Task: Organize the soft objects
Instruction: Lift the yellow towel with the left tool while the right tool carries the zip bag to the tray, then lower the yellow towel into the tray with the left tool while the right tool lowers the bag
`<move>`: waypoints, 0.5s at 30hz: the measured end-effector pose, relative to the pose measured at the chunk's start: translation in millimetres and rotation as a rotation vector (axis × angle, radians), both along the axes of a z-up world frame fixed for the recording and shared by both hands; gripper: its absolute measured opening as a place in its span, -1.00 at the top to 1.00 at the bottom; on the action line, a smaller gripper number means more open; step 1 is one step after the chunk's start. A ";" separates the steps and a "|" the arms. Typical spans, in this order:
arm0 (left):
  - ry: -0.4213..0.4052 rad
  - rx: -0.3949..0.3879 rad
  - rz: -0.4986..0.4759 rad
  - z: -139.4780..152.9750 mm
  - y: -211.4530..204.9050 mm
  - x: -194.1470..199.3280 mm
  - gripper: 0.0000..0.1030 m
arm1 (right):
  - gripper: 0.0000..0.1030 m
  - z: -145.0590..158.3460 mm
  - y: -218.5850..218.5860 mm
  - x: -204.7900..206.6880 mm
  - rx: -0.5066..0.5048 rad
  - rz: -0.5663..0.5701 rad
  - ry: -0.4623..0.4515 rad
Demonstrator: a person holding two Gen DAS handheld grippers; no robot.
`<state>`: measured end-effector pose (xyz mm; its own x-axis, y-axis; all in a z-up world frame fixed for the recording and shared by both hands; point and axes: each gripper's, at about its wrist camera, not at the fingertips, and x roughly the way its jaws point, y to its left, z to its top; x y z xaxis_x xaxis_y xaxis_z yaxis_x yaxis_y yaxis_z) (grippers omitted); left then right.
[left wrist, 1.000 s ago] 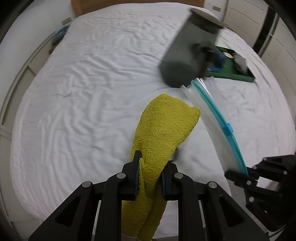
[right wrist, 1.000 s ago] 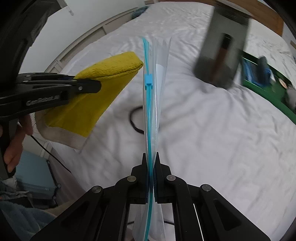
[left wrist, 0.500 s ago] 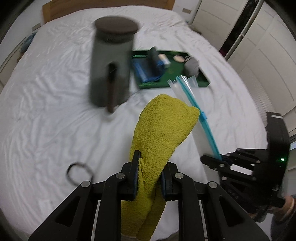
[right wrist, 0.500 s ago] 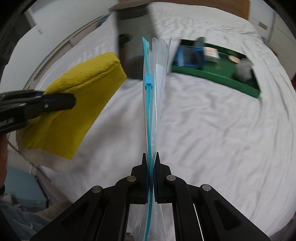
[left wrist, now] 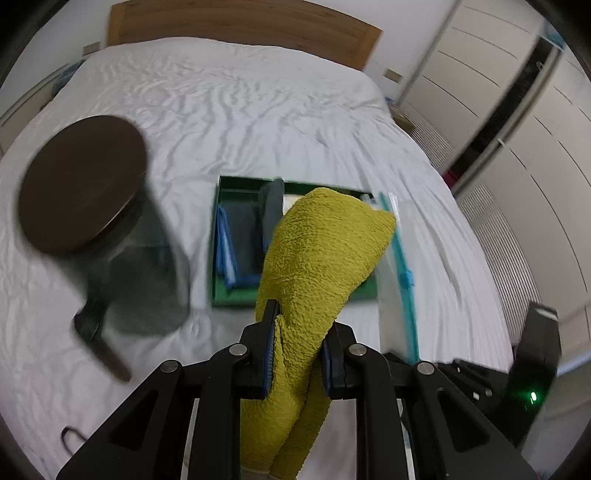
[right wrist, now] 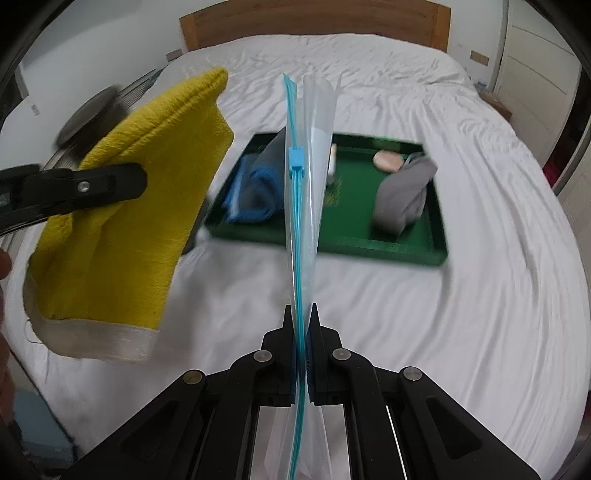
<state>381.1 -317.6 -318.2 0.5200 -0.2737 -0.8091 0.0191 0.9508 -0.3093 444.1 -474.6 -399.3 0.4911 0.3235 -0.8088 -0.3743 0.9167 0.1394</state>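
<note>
My left gripper [left wrist: 300, 325] is shut on a folded yellow towel [left wrist: 321, 258], which stands up in front of it; in the right wrist view the same yellow towel [right wrist: 129, 206] hangs at the left with a pale hem at the bottom. My right gripper [right wrist: 302, 317] is shut on a clear zip bag [right wrist: 314, 166] with a blue slider strip, held upright and edge-on. That zip bag [left wrist: 397, 266] rises just right of the towel in the left wrist view. A green tray [right wrist: 413, 251] on the white bed holds a blue cloth [right wrist: 251, 192] and a grey cloth [right wrist: 402, 195].
A dark grey jar with a brown lid [left wrist: 85, 184] stands on the bed left of the green tray [left wrist: 236, 297], blurred. A wooden headboard [right wrist: 314, 22] lies at the far end, white wardrobe doors [left wrist: 517, 147] at the right. A small black ring [left wrist: 70, 435] lies on the sheet.
Both grippers have swung across the bed together, keeping hold of towel and bag. The jar slid from upper right to the left of the view and the green tray came to the centre.
</note>
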 end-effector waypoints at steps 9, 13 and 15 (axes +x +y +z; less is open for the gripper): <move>0.008 -0.081 0.083 -21.4 -9.5 75.2 0.70 | 0.94 -3.1 22.0 81.7 0.016 -0.045 -0.043; 0.010 -0.071 0.126 -31.2 -15.7 97.9 0.68 | 0.94 -10.0 32.5 117.8 0.025 -0.063 -0.049; 0.023 -0.067 0.150 -38.7 -16.2 108.4 0.68 | 0.94 -13.8 34.8 130.6 0.027 -0.068 -0.047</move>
<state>489.5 -333.8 -356.9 0.5406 -0.2483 -0.8038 -0.1291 0.9196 -0.3710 574.8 -439.7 -413.1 0.5502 0.3096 -0.7756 -0.3179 0.9364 0.1482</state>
